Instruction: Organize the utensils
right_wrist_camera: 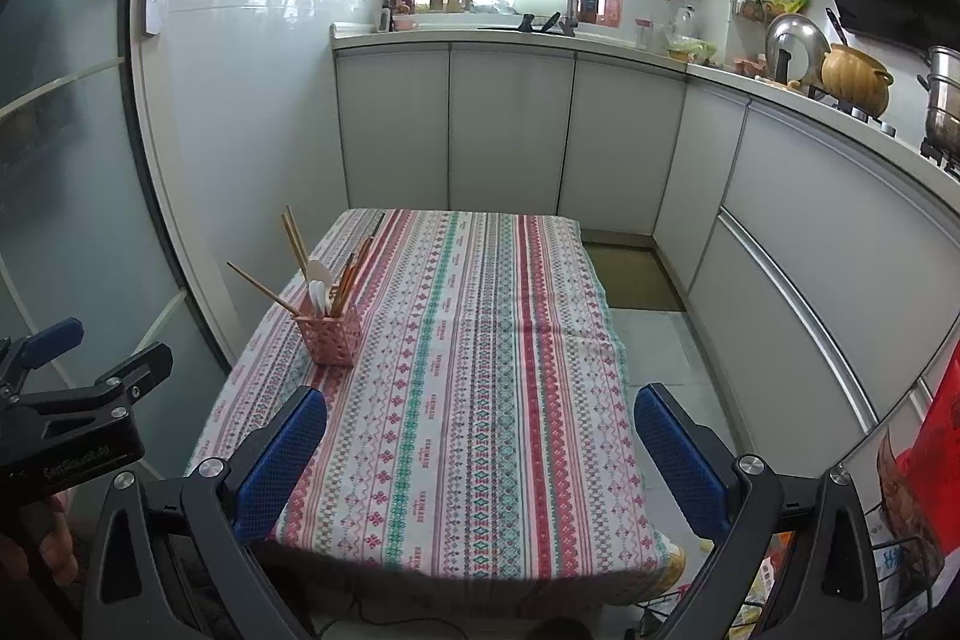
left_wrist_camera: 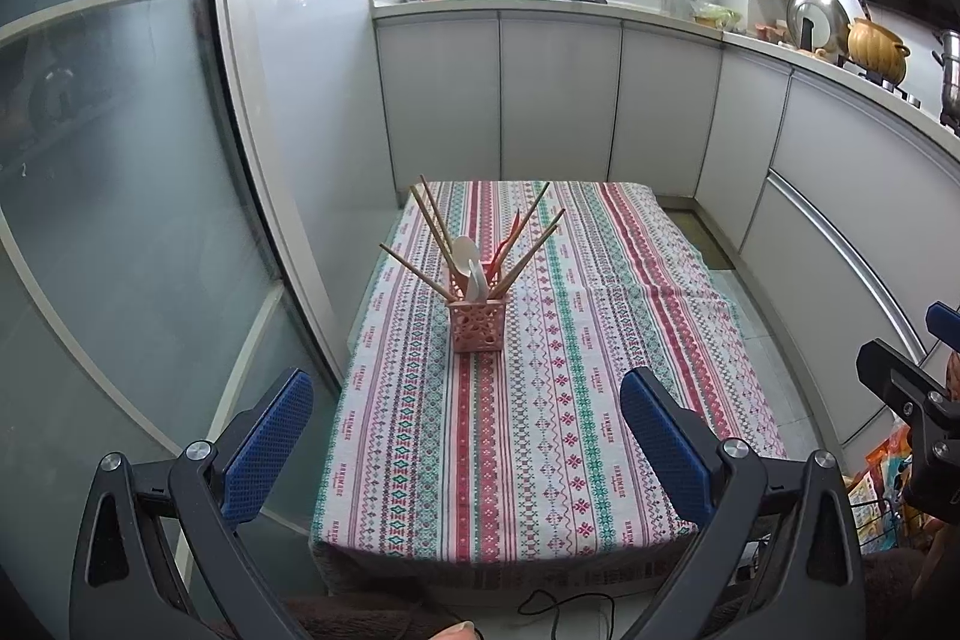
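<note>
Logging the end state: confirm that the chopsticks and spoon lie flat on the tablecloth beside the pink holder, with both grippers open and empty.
One thing is wrong. The chopsticks and spoon stand inside the pink holder, not flat on the tablecloth; the left wrist view shows it. The left gripper and right gripper are indeed open and empty.

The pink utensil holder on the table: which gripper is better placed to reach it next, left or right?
Probably the left. In the left wrist view the pink utensil holder stands nearly centred ahead of the open left gripper. In the right wrist view it stands off to the left of the open right gripper.
</note>
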### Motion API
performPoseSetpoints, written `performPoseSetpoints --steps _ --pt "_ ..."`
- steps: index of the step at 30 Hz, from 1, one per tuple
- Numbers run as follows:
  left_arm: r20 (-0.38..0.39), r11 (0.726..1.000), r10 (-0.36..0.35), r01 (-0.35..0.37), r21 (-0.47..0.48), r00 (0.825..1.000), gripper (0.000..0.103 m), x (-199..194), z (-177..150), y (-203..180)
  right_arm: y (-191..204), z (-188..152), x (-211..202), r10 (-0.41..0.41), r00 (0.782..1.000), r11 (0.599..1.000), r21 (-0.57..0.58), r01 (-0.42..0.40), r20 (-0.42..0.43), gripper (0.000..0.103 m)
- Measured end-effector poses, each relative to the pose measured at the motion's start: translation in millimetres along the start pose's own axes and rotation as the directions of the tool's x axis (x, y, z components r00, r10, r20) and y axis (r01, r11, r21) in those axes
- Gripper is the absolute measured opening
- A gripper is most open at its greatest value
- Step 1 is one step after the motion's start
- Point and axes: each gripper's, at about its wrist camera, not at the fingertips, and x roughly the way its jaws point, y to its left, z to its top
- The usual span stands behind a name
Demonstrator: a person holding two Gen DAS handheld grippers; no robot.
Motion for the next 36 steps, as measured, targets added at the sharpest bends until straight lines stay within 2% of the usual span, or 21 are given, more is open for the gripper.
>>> performPoseSetpoints --steps 36 --pt "0.009 1.000 0.012 -0.012 0.006 1.000 0.103 -1.4 -0.2 -0.6 1.1 0.5 0.7 0.001 1.000 1.000 -0.009 -0.001 -0.001 0.103"
